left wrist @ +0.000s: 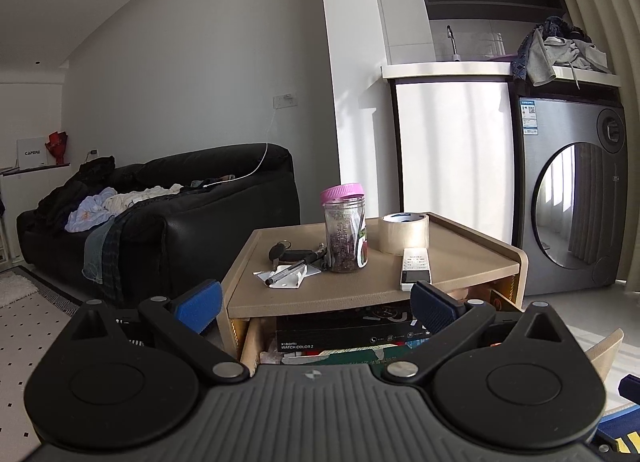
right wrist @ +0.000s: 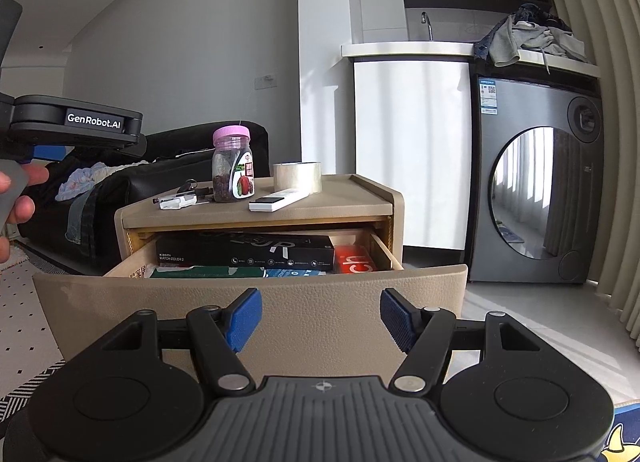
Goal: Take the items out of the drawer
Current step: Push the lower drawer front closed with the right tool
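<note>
Both grippers — left [left wrist: 316,308], right [right wrist: 321,320] — agape, empty; one open drawer [right wrist: 248,302], four boxes visible

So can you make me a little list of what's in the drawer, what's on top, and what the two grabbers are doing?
drawer: pulled open
in drawer: black watch box, red box, green packet, blue packet
on top: jar with pink lid, tape roll, remote, pen, keys
left gripper: open, holding nothing, above the drawer
right gripper: open, holding nothing, facing the drawer front
nearby: sofa, washer
</note>
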### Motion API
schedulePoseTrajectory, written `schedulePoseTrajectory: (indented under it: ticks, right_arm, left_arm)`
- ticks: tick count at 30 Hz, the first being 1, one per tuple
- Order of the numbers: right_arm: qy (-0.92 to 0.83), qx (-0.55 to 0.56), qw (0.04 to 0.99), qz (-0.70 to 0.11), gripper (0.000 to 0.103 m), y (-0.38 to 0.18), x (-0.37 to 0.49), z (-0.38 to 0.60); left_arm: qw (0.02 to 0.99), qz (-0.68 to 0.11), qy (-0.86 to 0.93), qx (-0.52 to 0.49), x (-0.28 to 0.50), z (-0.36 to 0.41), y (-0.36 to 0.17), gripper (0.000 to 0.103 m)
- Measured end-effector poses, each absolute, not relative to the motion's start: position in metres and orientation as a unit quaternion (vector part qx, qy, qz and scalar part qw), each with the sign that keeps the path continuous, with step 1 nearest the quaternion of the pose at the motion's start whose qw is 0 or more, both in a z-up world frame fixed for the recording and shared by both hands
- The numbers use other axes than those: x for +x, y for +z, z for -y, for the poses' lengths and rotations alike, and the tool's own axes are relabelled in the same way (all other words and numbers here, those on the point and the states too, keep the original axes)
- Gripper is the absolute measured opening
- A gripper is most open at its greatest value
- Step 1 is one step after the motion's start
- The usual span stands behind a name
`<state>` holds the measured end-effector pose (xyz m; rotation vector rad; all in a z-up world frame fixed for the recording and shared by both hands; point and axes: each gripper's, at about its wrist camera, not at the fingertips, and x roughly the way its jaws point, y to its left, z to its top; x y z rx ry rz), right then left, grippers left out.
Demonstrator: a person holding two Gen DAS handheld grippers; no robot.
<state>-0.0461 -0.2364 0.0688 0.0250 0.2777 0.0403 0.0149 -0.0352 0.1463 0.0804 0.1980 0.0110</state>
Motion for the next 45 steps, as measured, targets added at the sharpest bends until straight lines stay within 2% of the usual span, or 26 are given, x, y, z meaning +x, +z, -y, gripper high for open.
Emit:
schedulePoseTrajectory:
  ticks: [24, 45]
  right_arm:
    - [0.016, 0.04, 0.991, -0.129, 0.069, 0.043, -0.064, 0.227]
    - [0.015, -0.016, 0.992, -0.121, 0.069, 0.008, -0.077, 0.189]
  left_arm:
    - [0.994, -0.098, 0.012, 0.039, -0.071, 0.03, 0.096, 0.103]
    - [0.991, -0.133, 0.014, 0.024, -0.101, 0.001, 0.04, 0.103]
